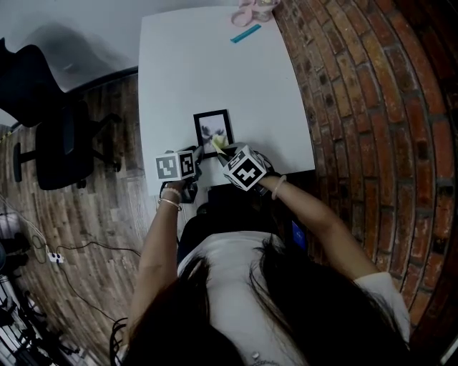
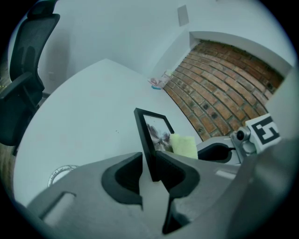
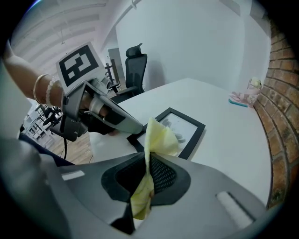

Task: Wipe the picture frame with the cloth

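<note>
A black picture frame with a pale print lies on the white table near its front edge. My left gripper is shut on the frame's near edge; in the head view it sits at the frame's near left corner. My right gripper is shut on a yellow cloth, which sticks up out of the jaws. The cloth touches the frame's near right part, and in the left gripper view the cloth rests against the glass. The frame lies just ahead of the right jaws.
A brick wall runs along the table's right side. A pink object and a teal strip lie at the table's far end. A black office chair stands on the wooden floor to the left, with cables nearby.
</note>
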Tool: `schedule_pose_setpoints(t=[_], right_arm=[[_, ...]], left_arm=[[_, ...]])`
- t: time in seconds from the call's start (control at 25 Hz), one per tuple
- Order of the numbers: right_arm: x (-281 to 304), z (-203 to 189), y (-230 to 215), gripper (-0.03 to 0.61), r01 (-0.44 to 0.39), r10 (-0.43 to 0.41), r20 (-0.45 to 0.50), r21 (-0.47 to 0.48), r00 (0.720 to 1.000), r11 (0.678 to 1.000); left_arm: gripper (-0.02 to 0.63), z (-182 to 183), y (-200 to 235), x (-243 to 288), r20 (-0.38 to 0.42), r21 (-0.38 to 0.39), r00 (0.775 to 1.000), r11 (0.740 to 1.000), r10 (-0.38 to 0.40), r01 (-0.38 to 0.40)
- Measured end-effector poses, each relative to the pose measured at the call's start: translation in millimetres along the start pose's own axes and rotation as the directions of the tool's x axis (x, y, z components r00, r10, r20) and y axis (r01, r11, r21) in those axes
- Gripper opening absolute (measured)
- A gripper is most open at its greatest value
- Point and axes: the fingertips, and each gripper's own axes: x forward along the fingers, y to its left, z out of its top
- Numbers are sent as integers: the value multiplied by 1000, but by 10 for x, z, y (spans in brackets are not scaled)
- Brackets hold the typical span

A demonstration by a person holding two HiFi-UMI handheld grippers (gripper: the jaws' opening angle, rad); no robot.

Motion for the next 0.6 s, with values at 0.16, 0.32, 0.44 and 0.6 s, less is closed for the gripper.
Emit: schedule_pose_setpoints(t=[0.16,0.32,0.44,0.6], right_arm=[[43,37,67,31,-24,24,1,-18,1000,1000],[77,77,136,31,-45,45,4,-36,999,998],[101,108,199,31,-62,62,0,-55,998,997],[140,140,310,31,-95,95,-7,-79,995,992]], left_arm=[[92,2,2,10,0,1,1000,1000,0,0],[92,4,-1,19,2,1,1000,1000,0,0],[92,6,3,17,1,-1,1000,1000,0,0],[92,4,0,17,0,-1,1000,1000,2,-2]])
